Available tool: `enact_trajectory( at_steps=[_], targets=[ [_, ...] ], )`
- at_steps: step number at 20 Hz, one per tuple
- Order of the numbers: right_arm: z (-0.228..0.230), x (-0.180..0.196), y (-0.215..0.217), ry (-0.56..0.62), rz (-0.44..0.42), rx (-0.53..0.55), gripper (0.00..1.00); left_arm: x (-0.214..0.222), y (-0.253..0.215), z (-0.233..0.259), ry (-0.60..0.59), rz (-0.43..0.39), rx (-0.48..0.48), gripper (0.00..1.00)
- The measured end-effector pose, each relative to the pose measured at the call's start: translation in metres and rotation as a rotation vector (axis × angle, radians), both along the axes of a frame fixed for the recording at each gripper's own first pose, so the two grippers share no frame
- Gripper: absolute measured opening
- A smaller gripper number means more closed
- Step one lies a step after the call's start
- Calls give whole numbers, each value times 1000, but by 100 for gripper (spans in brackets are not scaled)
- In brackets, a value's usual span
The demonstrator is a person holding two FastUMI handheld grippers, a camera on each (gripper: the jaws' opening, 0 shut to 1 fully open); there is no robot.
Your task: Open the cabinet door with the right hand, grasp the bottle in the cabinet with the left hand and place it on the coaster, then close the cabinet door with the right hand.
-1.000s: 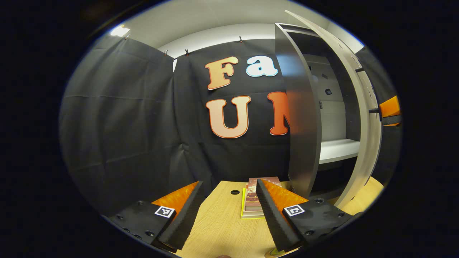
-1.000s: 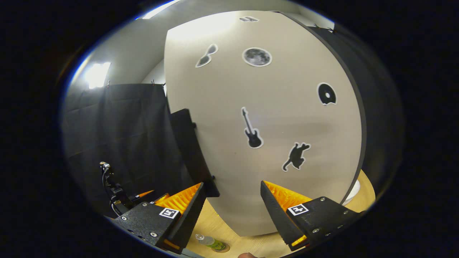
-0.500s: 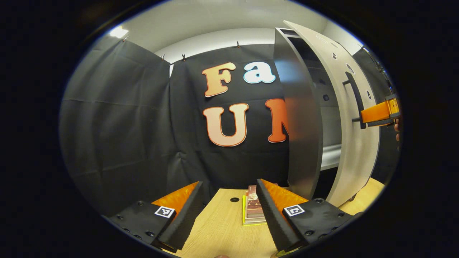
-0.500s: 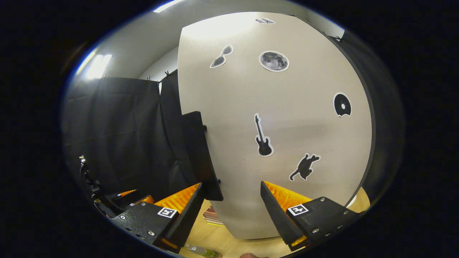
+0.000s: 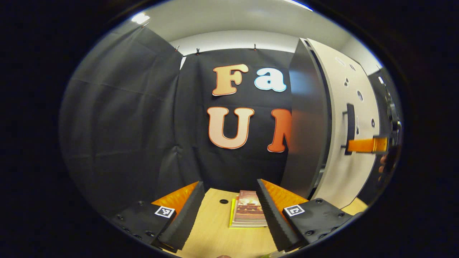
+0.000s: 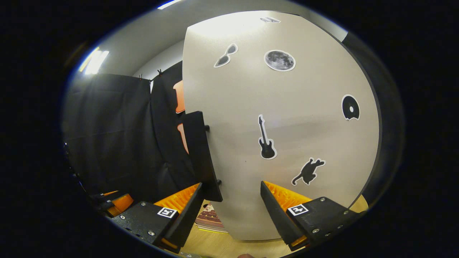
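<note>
Left gripper [image 5: 229,215] hovering with jaws spread wide, gripping nothing, touching nothing; framing between its fingers the wooden table [image 5: 211,233] and a stack of books [image 5: 249,213] lying flat at 6 o'clock in the left gripper view; standing at 3 o'clock, the cabinet [image 5: 306,122] with its dark side panel facing in and the pale cabinet door [image 5: 349,118] nearly flush against it; showing at far 3 o'clock, the right gripper [image 5: 365,145] reaching at the door just below the dark handle [image 5: 350,127], contact too small to judge

Right gripper [image 6: 231,211] likewise holding its jaws wide apart, pinching nothing; facing the door front [image 6: 283,136] at very close range, stickers scattered across it; handle [image 6: 200,154] rising at 8 o'clock just above the left finger [image 6: 183,215], touching or not impossible to tell; books [image 6: 209,216] peeking under the door edge at 6 o'clock; bottle and coaster not made out in either view
</note>
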State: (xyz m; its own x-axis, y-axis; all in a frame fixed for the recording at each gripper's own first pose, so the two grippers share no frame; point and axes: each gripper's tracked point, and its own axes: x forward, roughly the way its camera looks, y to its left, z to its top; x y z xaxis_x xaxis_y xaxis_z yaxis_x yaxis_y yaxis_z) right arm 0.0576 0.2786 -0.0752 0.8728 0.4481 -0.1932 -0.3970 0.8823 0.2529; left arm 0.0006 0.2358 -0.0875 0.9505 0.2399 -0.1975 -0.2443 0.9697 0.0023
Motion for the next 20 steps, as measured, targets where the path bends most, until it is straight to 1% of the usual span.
enact_trajectory(
  at_steps=[1,3,4,5,6,10,12,13,14,19,20],
  targets=[
    [1,0,0,-2,-7,-10,96,2,-6,11,-14,-11,-15,95],
    [9,5,-8,-45,-42,-22,96,11,-19,17,-17,-39,-37,94],
    [17,4,-14,-73,-55,-26,100,15,-26,19,-7,-53,-48,97],
    [23,1,-21,-100,-64,-32,96,16,-34,21,-6,-71,-57,100],
    [29,-4,-31,-117,-74,-45,96,18,-42,24,-5,-85,-61,94],
    [45,-30,-84,-140,-144,-81,96,19,-74,36,-4,-126,-3,93],
    [56,-44,-109,-173,-175,-97,96,18,-94,49,-27,-151,8,94],
    [59,-52,-123,-183,-190,-112,96,18,-106,54,-36,-162,13,97],
    [62,-58,-134,-187,-199,-121,96,17,-118,60,-46,-175,15,94],
    [67,-90,-186,-199,-232,-178,96,7,-175,83,-87,-221,34,93],
    [68,-94,-195,-197,-240,-185,96,4,-184,87,-93,-226,36,97]
  ],
)
